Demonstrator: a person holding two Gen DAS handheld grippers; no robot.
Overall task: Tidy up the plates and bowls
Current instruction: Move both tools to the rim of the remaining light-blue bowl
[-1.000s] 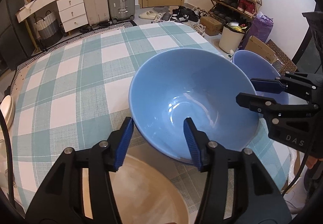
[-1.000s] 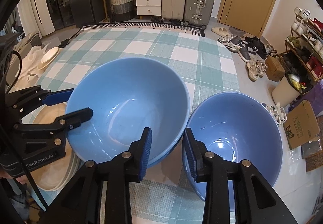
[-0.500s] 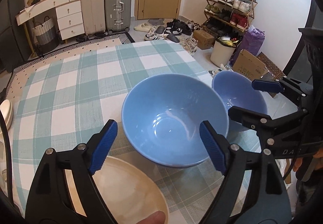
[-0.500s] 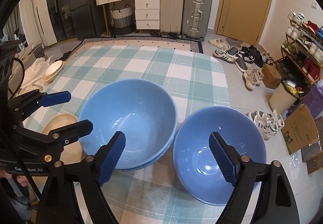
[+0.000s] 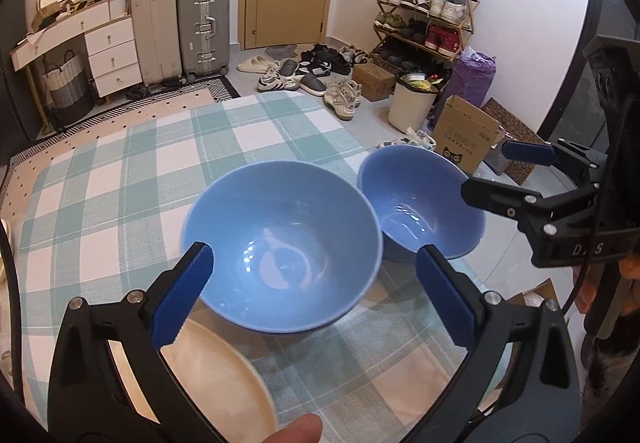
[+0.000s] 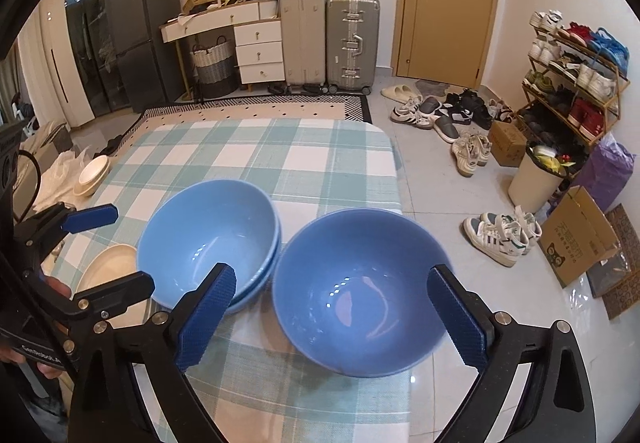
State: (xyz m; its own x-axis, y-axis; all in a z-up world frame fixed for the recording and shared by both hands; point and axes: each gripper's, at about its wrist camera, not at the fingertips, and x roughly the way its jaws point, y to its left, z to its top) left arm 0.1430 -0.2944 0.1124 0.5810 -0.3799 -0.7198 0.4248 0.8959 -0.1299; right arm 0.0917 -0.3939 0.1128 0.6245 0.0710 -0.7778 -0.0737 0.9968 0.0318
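Here, two camera views look down over a checked bench.
Bench (image 5: 120, 179): covered in a green-and-white checked cloth; it carries all the dishes.
Stacked blue bowls (image 6: 208, 239): two nested bowls, upright, toward the near middle of the bench.
Single blue bowl (image 6: 360, 295): upright at the right edge of the bench, just beside the stack; whether they touch is unclear.
Cream plate (image 5: 208, 375): lies flat at the near left, just beside the stack.
Left tongs (image 5: 314, 293): spread wide and holding nothing; the blue pads sit on either side of the stacked bowls, above them and clear of the rim.
Right tongs (image 6: 334, 317): also spread wide and empty, the pads framing the single bowl without touching it.
Cream dishes (image 6: 94, 175): a small pile off the bench's far left edge.
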